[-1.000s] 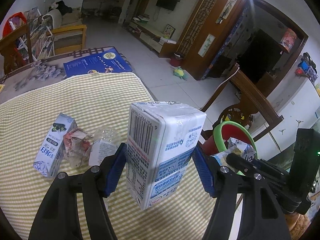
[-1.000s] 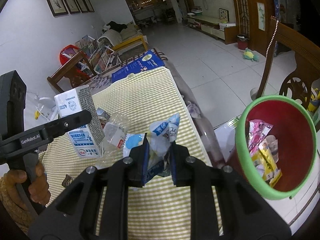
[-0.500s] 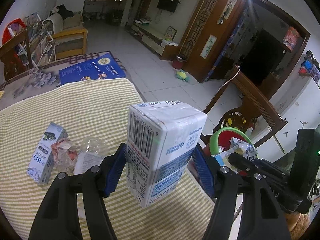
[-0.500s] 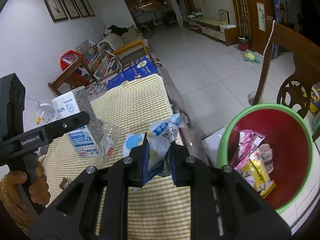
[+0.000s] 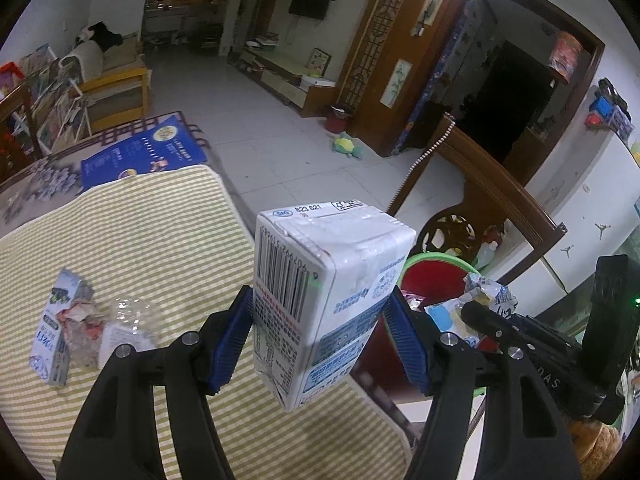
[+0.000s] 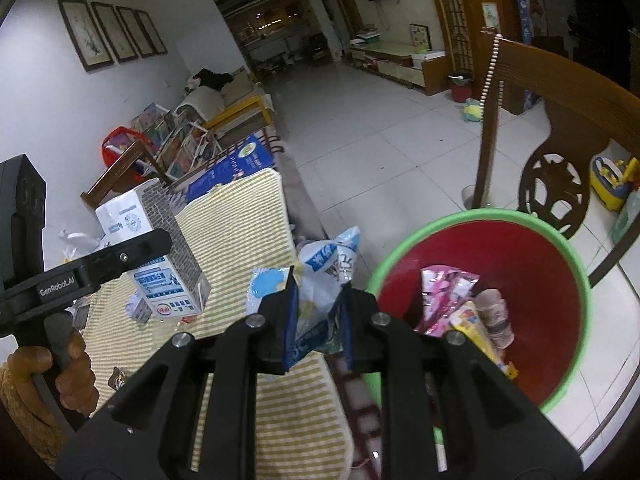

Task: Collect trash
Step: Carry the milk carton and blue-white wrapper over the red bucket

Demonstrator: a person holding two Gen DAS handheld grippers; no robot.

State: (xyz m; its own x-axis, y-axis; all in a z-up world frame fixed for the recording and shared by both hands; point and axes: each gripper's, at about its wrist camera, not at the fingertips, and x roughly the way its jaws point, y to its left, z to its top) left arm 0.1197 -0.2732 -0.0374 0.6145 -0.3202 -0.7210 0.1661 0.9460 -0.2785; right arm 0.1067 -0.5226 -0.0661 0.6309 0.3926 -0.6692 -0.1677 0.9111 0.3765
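My left gripper [image 5: 320, 338] is shut on a white and blue milk carton [image 5: 320, 300], held above the striped tablecloth near the table's right edge; the carton [image 6: 152, 264] also shows in the right wrist view. My right gripper [image 6: 318, 322] is shut on a crumpled blue and white wrapper [image 6: 324, 280], just left of the green-rimmed red bin [image 6: 540, 264]. The bin [image 5: 436, 276] sits below the table edge and holds several wrappers. A small carton [image 5: 52, 344], a crumpled wrapper [image 5: 82, 328] and clear plastic [image 5: 128, 320] lie on the cloth at the left.
A wooden chair [image 6: 560, 120] stands behind the bin. A blue booklet [image 5: 140, 156] lies at the table's far end. A hand [image 6: 68, 364] grips the left gripper's handle. Tiled floor [image 6: 380, 120] stretches beyond the table.
Both grippers have moved right toward the bin, each keeping its load. The bin fills more of the right wrist view, and the trash on the cloth has slid left in the left wrist view.
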